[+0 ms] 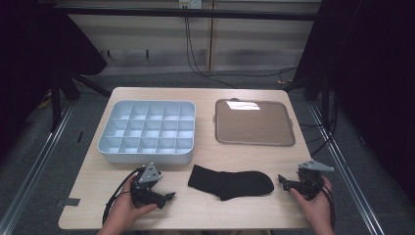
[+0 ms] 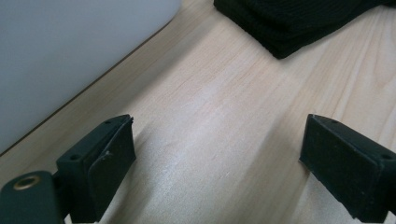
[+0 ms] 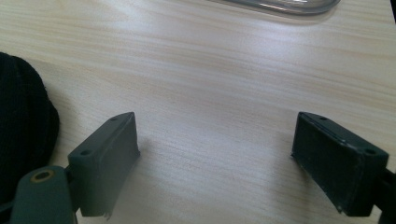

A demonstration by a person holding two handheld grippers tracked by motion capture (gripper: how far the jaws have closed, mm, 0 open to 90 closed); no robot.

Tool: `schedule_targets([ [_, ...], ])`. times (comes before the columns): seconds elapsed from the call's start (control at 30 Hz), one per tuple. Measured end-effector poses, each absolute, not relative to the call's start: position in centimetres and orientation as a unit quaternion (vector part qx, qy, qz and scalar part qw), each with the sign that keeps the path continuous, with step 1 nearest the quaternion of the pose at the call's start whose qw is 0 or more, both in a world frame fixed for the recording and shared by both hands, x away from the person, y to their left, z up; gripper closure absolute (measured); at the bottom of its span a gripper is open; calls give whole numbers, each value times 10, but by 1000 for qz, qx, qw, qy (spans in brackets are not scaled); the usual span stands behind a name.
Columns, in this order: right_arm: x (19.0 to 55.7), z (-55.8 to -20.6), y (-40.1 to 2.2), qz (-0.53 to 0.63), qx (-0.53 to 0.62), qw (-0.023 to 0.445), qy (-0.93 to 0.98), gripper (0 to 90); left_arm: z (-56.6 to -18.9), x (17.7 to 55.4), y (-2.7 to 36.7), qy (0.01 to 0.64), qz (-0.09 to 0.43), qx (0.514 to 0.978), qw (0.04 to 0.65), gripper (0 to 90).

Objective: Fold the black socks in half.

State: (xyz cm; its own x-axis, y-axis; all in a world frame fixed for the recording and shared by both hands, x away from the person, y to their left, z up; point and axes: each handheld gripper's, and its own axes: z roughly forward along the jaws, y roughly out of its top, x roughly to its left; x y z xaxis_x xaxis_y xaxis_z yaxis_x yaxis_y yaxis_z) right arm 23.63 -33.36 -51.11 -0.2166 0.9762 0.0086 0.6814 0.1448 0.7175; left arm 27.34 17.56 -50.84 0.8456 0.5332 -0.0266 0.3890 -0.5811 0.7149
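High view first: your two hands rest at the near edge of the desk (image 1: 195, 215), each one holding a tool. Your left tool (image 1: 170, 196) lies low on the wood and points to the right, toward the black sock (image 1: 230, 183). Your right tool (image 1: 282, 180) is at the other side and points to the left, toward the same sock. The sock lies flat on the desk between the two tools, near to both but touching neither.

From the left gripper view, the left tool (image 2: 217, 154) has its jaws standing wide apart, with bare wood between them and nothing held. The sock (image 2: 299, 23) is ahead of it, and the pale wall of the organizer box (image 2: 70, 51) is at the left.

From the right gripper view, the right tool (image 3: 215, 158) is also wide open and holds nothing. The sock (image 3: 23, 121) is just beside its left jaw.

Farther on the desk, the grey organizer box (image 1: 147, 152), divided into many small compartments, stands behind your left hand. The flat clear lid (image 1: 254, 122) lies behind your right side, well apart from the sock.
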Motion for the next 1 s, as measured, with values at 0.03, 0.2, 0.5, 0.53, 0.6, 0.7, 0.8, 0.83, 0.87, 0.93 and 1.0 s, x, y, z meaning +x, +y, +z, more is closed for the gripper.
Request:
schedule_targets([
  [0.03,236,-511,-334,306,578,241,717,139,-508,273,176,261,96,884,376,93],
  [0.2,236,-511,-334,306,577,241,718,139,-508,273,175,262,96,884,376,93],
  [0.5,236,-511,-334,306,577,241,718,139,-508,273,175,263,96,883,377,94],
  [0.53,236,-511,-334,307,576,241,718,139,-508,273,175,263,96,883,377,94],
  [0.6,236,-511,-334,307,574,241,720,140,-508,273,176,262,96,884,376,94],
  [0.7,236,-511,-333,307,572,241,721,141,-509,273,175,268,98,880,379,96],
  [0.8,236,-511,-333,307,572,240,722,141,-509,272,174,270,100,880,379,96],
  [0.83,236,-511,-333,307,573,239,721,141,-508,273,174,267,102,882,375,96],
  [0.87,236,-511,-333,307,573,239,721,141,-508,273,174,268,102,882,375,96],
  [0.93,236,-511,-333,307,572,239,722,141,-508,273,174,268,103,882,374,96],
  [1.0,236,-511,-333,308,571,240,722,141,-508,272,174,270,104,881,374,96],
])
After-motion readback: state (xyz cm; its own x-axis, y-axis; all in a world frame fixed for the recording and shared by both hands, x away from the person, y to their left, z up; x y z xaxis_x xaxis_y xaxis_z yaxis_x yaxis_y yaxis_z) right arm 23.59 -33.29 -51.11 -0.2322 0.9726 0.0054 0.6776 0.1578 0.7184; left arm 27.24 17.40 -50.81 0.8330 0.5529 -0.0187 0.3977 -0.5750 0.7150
